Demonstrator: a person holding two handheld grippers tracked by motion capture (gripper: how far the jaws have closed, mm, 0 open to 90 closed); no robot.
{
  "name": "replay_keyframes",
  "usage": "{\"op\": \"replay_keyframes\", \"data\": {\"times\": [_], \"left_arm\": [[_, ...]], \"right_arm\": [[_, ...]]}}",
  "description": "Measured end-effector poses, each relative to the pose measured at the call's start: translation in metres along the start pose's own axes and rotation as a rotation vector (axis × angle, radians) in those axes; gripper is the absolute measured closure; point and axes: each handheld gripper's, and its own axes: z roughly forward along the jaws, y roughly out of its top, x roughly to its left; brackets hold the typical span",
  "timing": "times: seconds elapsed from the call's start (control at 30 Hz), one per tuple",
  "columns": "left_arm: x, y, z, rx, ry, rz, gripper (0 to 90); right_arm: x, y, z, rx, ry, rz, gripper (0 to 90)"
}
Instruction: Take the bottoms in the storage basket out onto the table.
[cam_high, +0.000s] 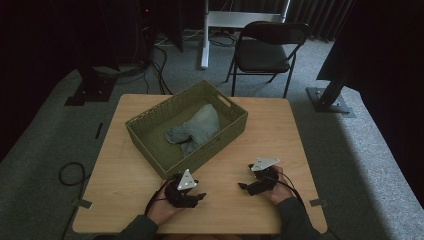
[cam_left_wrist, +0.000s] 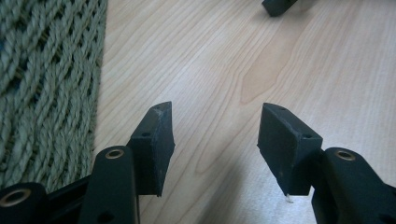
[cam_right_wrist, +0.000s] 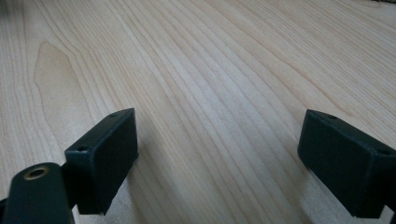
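Pale wooden bench (cam_high: 280, 130) at frame centre, carrying woven green basket (cam_high: 150, 135) at its upper-left part, grey-blue cloth (cam_high: 197, 129) lying inside. Left hand-held gripper (cam_high: 199, 196) at lower centre, just beside basket's near wall, resting low on bench; jaws partly apart, bare wood between them, nothing held; basket weave (cam_left_wrist: 46, 84) at left edge of left gripper view. Right hand-held gripper (cam_high: 243, 186) at lower right of centre, near left one but apart; jaws wide apart over bare wood (cam_right_wrist: 210, 93), nothing held.
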Motion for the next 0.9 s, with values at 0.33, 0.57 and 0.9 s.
{"op": "replay_keyframes", "data": {"times": [0.33,0.57,0.9], "left_arm": [[-0.004,0.014,-0.015,-0.037,-0.015,0.021,45.7],[-0.004,0.025,-0.029,-0.054,-0.014,0.041,45.0],[0.005,0.042,-0.047,-0.086,-0.005,0.050,43.9]], "right_arm": [[0.000,0.000,0.000,0.000,-0.002,0.004,12.2],[0.000,0.000,0.000,0.000,-0.003,0.003,12.2],[0.001,0.000,0.000,-0.001,-0.004,0.006,12.2]]}}
